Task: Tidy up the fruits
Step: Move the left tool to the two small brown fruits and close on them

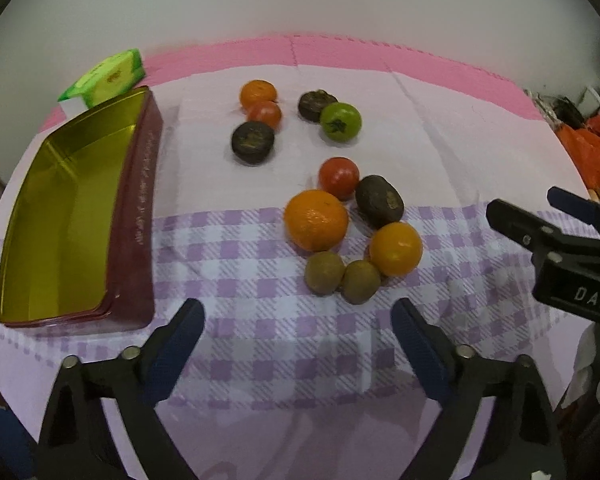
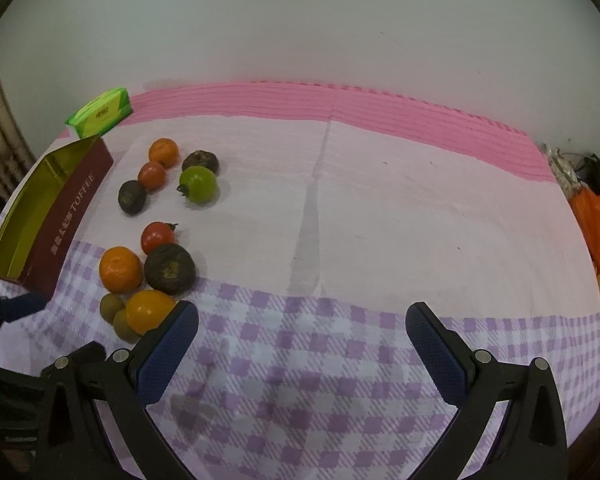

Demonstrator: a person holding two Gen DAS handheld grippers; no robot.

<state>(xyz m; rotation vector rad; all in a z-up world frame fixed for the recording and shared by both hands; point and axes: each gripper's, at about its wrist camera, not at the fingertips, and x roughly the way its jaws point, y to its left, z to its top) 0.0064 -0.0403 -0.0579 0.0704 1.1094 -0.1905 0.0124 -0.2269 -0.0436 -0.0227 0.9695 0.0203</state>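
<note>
Left tongs are seen spread, nothing between the blue pads, hovering over the checked cloth just short of two kiwis. Right tongs are likewise spread and empty, over bare cloth, with the fruit off to their left.

In the left view the right tongs' body is cut off by the frame edge; "DAS" is read on it, with the rest of the word lost.

Near cluster: kiwis, a yellow fruit, an orange, a dark fruit, a red tomato. Far cluster: a green tomato, two more dark fruits, another tomato, a small orange. In the right view one kiwi is partly hidden behind the yellow fruit.

The tin sits left of the fruit, open and empty, gold inside, maroon outside. "TOFFEE" is read on its side; the smaller script beside it is not legible. A green packet lies behind the tin, print too blurred to read. The orange clutter at the right edge is not identifiable.
</note>
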